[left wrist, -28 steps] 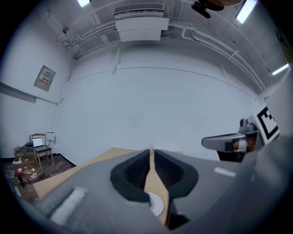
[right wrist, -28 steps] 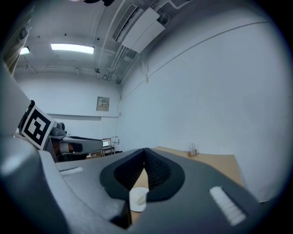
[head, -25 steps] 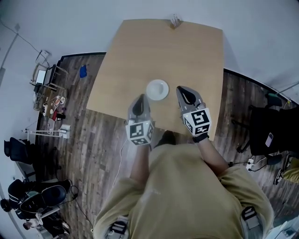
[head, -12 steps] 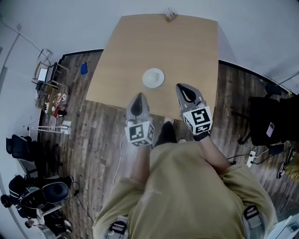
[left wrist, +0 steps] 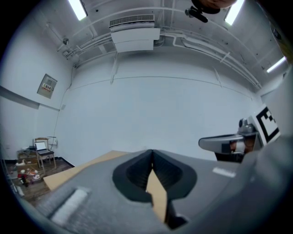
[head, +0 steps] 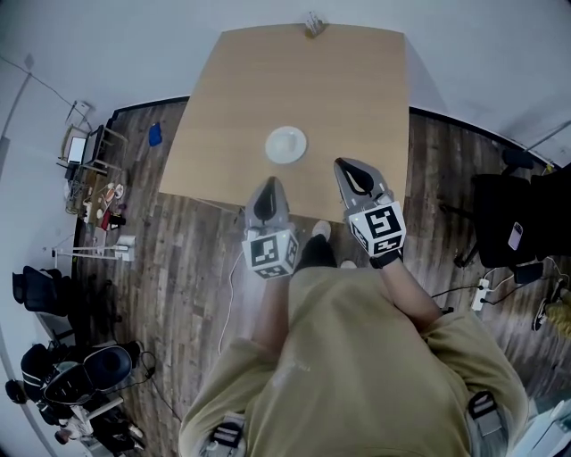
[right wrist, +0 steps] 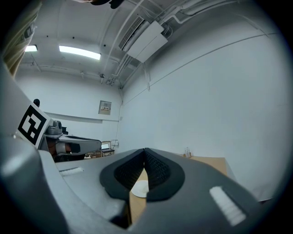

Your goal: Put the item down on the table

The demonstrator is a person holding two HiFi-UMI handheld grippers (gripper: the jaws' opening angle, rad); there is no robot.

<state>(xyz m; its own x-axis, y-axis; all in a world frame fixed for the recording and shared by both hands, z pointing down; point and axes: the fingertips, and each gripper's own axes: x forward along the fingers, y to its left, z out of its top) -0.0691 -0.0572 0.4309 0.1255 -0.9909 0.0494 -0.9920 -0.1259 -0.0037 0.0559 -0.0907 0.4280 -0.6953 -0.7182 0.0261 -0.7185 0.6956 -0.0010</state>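
A white plate (head: 285, 145) lies on the wooden table (head: 348, 80), toward its near side. My left gripper (head: 265, 195) hovers over the table's near edge, just below and left of the plate, with its jaws shut and nothing between them. My right gripper (head: 354, 176) is held over the table's near right part, to the right of the plate, also shut and empty. In the right gripper view the plate (right wrist: 141, 187) shows through the gap under the closed jaws of the right gripper (right wrist: 144, 152). The left gripper view shows the left gripper (left wrist: 152, 153) closed above the tabletop (left wrist: 68, 172).
A small object (head: 312, 24) stands at the table's far edge. Dark wood floor surrounds the table. Cluttered gear and a small chair (head: 85, 147) sit at the left, a black chair (head: 504, 232) at the right. The person's shoes (head: 319, 234) show beneath the near edge.
The view has pulled back from the table: the plate and table sit farther up the frame. Both grippers have drawn back toward the near edge, staying shut.
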